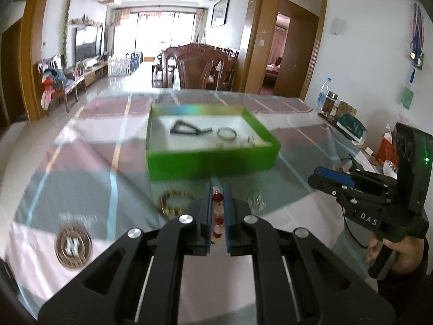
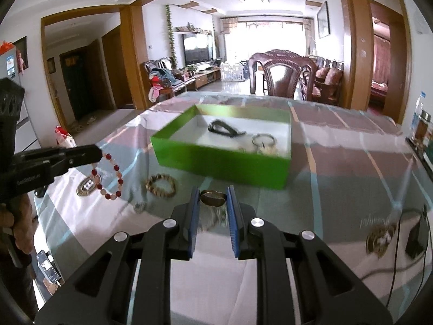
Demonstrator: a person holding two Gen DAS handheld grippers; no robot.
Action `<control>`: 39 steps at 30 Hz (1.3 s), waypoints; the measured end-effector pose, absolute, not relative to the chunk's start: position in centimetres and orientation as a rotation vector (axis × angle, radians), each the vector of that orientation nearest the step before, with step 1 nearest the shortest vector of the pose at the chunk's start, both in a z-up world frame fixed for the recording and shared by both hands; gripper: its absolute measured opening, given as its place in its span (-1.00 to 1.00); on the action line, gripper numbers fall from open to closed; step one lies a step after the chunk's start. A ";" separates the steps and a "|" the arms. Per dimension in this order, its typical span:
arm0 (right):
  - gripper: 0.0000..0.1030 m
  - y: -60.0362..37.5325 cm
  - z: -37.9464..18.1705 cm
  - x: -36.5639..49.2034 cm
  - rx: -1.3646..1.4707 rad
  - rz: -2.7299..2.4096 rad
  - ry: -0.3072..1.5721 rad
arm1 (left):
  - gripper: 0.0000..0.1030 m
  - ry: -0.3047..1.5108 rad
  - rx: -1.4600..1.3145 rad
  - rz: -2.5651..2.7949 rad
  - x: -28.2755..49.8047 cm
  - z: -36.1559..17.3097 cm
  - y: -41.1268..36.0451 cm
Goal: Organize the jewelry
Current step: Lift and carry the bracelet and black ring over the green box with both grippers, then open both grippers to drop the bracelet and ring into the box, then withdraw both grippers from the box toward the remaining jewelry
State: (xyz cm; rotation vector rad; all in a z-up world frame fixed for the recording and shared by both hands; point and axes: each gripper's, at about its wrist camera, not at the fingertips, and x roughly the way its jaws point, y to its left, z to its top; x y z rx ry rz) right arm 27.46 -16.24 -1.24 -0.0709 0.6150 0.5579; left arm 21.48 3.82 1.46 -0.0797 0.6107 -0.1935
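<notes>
A green box [image 1: 213,162] [image 2: 216,159] sits mid-table and holds a dark cord, a silver bangle [image 1: 226,133] [image 2: 263,138] and small pieces. My left gripper [image 1: 218,187] [image 2: 98,154] is shut on a red and pale bead bracelet [image 1: 218,211] [image 2: 111,176], which hangs above the table in the right wrist view. Between the blue pads of my right gripper [image 2: 213,189] [image 1: 318,172] sits a brown bangle [image 2: 213,197], with the jaws shut on it just short of the box. A tan bead bracelet [image 1: 173,203] [image 2: 161,185] lies on the table.
A glass top covers the checked tablecloth [image 1: 81,140]. Round metal coasters [image 1: 73,245] [image 2: 380,239] lie on it. A small silver piece [image 2: 139,206] rests near the tan bracelet. Bottles and jars [image 1: 331,100] stand at the right edge by the wall, cables [image 2: 397,270] nearby. A wooden chair [image 1: 200,67] stands beyond.
</notes>
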 end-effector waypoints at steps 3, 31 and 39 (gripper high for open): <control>-0.61 -15.1 1.3 29.8 -0.105 0.572 0.581 | -0.85 0.594 -0.073 -0.200 23.8 3.8 4.4; 0.91 -21.6 3.9 28.2 0.195 0.505 0.345 | 0.92 0.416 -0.194 0.016 20.2 1.1 9.7; 0.91 -22.1 -0.9 19.4 0.060 0.357 0.391 | 0.92 0.469 -0.171 0.047 13.4 -2.9 8.3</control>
